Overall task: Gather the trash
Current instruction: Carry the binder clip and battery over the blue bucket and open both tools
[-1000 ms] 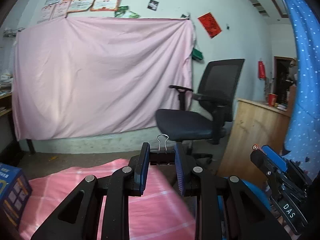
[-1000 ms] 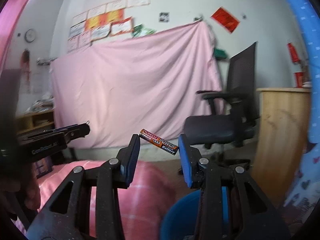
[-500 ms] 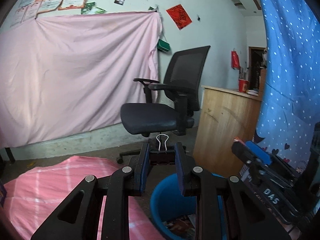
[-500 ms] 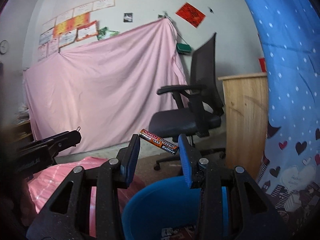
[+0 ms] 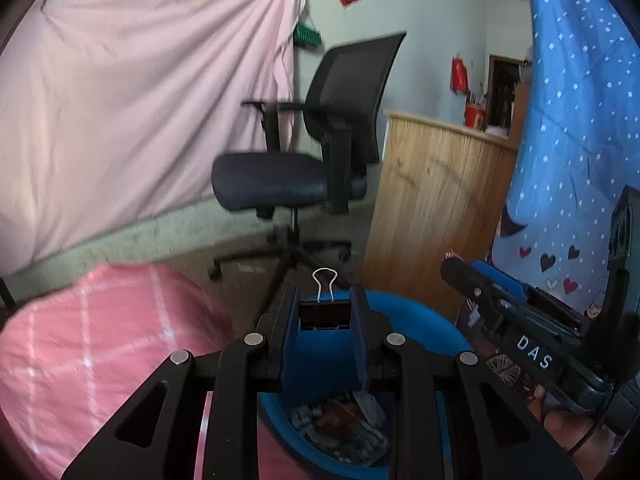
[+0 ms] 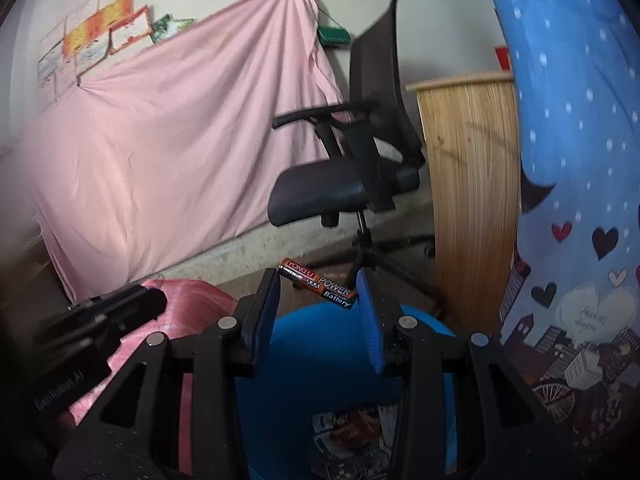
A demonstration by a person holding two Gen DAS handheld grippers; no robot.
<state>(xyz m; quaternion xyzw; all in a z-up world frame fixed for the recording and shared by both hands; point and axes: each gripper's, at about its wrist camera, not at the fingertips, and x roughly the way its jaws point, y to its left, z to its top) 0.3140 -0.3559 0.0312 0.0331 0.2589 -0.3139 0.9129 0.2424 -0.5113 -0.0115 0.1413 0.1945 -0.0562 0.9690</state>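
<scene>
My left gripper (image 5: 324,300) is shut on a black binder clip (image 5: 325,314) with a silver wire handle, held above a blue bin (image 5: 424,320). My right gripper (image 6: 318,284) is shut on an orange and black AAA battery (image 6: 318,283), held crosswise over the same blue bin (image 6: 320,364). Wrappers and paper trash (image 5: 340,428) lie at the bin's bottom, also in the right wrist view (image 6: 356,432). The right gripper shows in the left wrist view (image 5: 516,332); the left one shows in the right wrist view (image 6: 96,324).
A pink checked cloth (image 5: 88,352) covers a surface left of the bin. A black office chair (image 5: 312,160) stands behind it, a wooden counter (image 5: 436,200) to the right. A blue dotted curtain (image 5: 576,128) hangs at far right. A pink sheet (image 5: 140,100) covers the wall.
Both grippers have swung right and tilted down, from over the pink cloth to above the blue bin, whose inside now shows. Each still holds its item.
</scene>
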